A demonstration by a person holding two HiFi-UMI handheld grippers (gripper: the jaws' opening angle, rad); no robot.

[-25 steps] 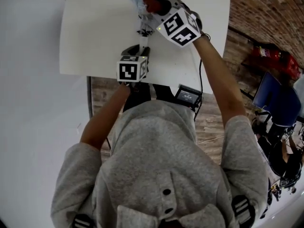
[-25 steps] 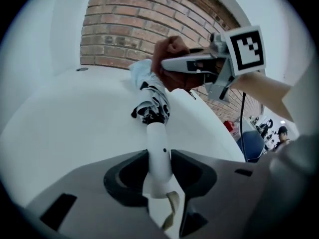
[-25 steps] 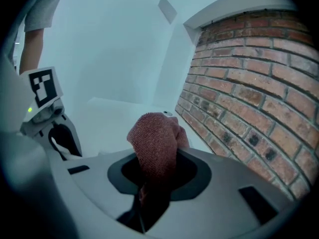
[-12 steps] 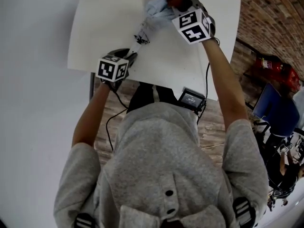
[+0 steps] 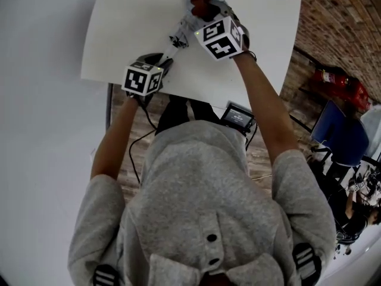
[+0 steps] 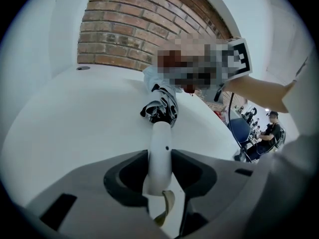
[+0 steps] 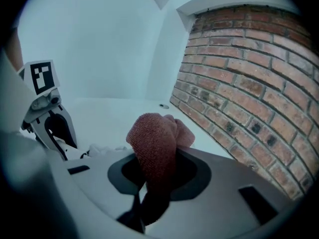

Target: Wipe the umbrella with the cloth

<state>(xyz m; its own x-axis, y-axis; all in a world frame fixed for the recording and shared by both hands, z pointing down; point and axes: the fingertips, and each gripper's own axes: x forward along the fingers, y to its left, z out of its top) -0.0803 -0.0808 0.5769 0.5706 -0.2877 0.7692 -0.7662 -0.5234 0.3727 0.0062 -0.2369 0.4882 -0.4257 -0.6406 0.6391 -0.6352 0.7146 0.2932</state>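
Left claw (image 6: 160, 176) pinches folded umbrella (image 6: 162, 108) by its handle; shaft points toward right claw (image 7: 155, 176), pinching red cloth (image 7: 152, 138) near far end.

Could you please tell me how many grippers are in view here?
2. The left gripper grips the umbrella's white handle near the table edge; the right gripper holds the red cloth farther in. None seem hidden.

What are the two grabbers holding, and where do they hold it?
The left gripper holds the umbrella by its white handle. The right gripper holds the red cloth by a bunched fold.
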